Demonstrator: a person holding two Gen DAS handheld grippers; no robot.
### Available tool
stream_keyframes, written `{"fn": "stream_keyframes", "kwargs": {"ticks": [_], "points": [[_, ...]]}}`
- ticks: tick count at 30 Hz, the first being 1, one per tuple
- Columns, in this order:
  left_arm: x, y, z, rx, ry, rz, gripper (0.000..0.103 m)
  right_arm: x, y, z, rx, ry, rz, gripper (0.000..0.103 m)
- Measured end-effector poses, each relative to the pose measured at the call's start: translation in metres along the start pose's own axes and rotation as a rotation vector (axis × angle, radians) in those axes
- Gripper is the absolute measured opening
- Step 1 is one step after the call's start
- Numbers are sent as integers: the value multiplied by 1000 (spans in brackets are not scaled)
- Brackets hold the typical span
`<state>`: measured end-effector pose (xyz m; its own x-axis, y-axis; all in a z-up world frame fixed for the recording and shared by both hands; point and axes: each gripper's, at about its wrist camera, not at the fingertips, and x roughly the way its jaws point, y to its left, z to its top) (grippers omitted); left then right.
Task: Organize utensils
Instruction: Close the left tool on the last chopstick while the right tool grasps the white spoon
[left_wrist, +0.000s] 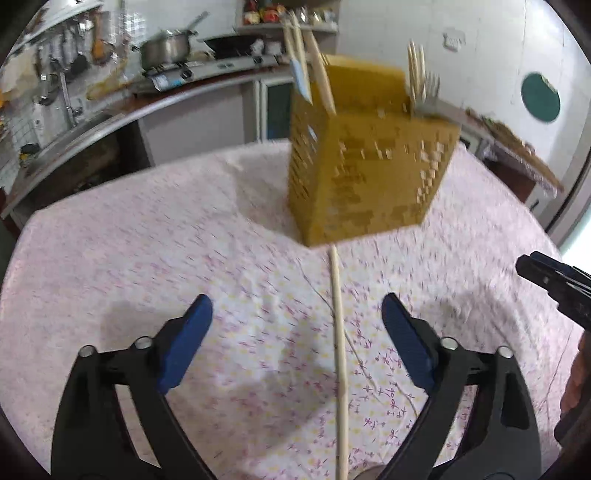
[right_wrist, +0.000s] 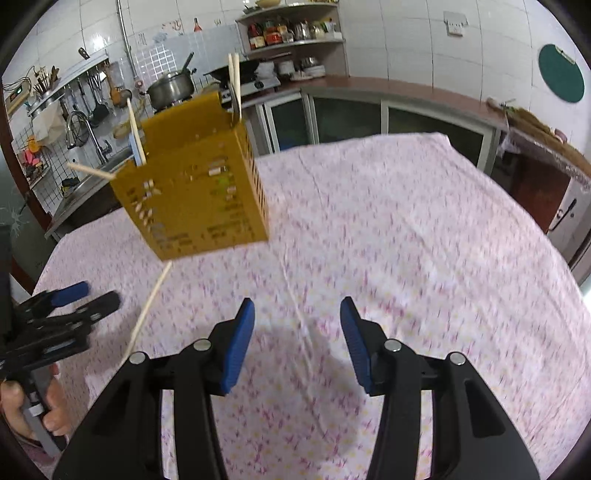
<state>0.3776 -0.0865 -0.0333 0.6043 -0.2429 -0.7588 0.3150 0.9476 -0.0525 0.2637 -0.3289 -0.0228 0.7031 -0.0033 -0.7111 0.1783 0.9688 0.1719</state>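
A perforated yellow utensil holder (left_wrist: 369, 173), filled with chopsticks and forks, is seen upper centre; one wooden chopstick (left_wrist: 340, 362) lies below it on the cloth.

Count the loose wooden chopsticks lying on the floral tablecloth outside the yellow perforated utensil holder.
1. A single pale wooden chopstick lies on the pink floral tablecloth, running from the yellow perforated utensil holder toward the camera. Others stand inside the holder; more may be hidden behind it.

White tiled walls (right_wrist: 388, 40) rise behind a counter (right_wrist: 406, 92) and corner shelf (right_wrist: 291, 44).
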Motion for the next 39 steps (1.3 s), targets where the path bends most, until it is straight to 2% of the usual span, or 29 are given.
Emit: {"fn": "stream_keyframes", "kwargs": {"ticks": [1,3,5,10,16,22,24,26,32,39], "points": [[11,-2,-1,3,30,1,77,0,-1,-4,-1,4,-4,48],[27,-2,-3,-6,72,-10,62,1,-3,-11,0,14,-7,48],[42,-2,-6,-13,105,-16,60,1,-6,-14,11,22,-10,48],[52,-7,-1,11,106,7,60,0,-15,-19,37,31,-22,48],[58,-16,3,72,134,45,56,-4,-3,-23,15,41,-11,48],[54,-24,9,89,156,48,30,-10,6,-35,9,47,-2,48],[51,-29,9,102,165,44,13,-11,7,-38,6,54,-1,48],[49,-29,8,102,170,45,6,-12,9,-40,-1,58,0,48],[30,-11,-7,46,162,12,4,-15,22,-44,-1,80,2,48],[-26,23,-35,29,92,35,4,-21,68,-67,-45,125,41,48]]}}
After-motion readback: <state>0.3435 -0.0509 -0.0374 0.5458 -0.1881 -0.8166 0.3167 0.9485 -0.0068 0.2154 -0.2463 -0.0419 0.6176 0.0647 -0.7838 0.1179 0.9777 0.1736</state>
